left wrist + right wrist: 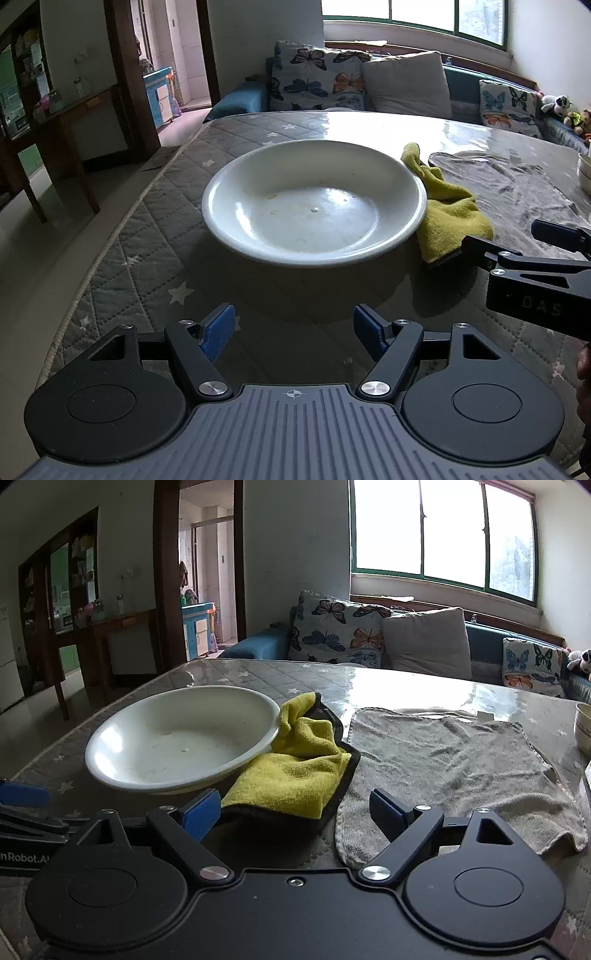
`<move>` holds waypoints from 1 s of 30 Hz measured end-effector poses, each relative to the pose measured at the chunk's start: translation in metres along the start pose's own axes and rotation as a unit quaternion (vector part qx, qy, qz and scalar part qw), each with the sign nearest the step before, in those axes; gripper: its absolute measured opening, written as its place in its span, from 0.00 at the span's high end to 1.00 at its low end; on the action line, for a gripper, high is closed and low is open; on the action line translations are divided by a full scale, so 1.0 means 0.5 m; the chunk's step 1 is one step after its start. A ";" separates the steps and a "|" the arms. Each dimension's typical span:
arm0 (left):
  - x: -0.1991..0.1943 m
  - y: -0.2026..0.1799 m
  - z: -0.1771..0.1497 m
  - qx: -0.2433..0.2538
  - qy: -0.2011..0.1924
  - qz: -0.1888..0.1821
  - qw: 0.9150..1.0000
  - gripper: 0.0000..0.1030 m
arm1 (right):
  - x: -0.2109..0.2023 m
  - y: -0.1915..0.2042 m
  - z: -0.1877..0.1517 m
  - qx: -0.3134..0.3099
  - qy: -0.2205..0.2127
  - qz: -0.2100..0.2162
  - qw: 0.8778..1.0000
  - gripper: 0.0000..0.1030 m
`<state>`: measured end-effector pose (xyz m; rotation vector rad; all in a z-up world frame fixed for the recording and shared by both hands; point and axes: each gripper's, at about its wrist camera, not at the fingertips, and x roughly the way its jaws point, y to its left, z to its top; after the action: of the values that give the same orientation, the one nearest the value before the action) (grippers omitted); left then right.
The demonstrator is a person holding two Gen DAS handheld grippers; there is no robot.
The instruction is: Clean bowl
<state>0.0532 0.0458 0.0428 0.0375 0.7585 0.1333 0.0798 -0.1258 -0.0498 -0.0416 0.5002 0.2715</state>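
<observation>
Bowl (314, 206) touches yellow cloth (295, 768); both grippers gape empty.

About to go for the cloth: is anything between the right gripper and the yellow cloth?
Nothing visible. The right gripper is open, and the yellow cloth lies right ahead of its fingers, beside the bowl. The grey towel lies off to the right.

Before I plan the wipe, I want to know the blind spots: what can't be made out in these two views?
- Underside of the white bowl: hidden by the bowl itself, both views.
- Far edge of the yellow cloth: tucked behind the bowl's rim, left wrist view.
- Small bowl at far right: cut off by the frame edge, both views.
- Right gripper: only partly in the left wrist view.
</observation>
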 end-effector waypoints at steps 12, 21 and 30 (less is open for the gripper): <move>-0.015 -0.020 -0.017 0.006 -0.002 -0.006 1.000 0.30 | -0.025 -0.013 -0.010 0.009 -0.015 -0.002 1.000 0.00; -0.027 -0.038 -0.031 0.008 -0.006 -0.017 1.000 0.30 | -0.040 -0.008 -0.021 0.005 -0.013 -0.005 1.000 0.00; -0.025 -0.047 -0.042 0.012 -0.003 -0.023 1.000 0.30 | -0.044 -0.006 -0.032 0.014 -0.007 -0.007 1.000 0.00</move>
<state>0.0323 0.0205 0.0341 0.0442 0.7544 0.0802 0.0544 -0.1358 -0.0534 -0.0164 0.4886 0.2517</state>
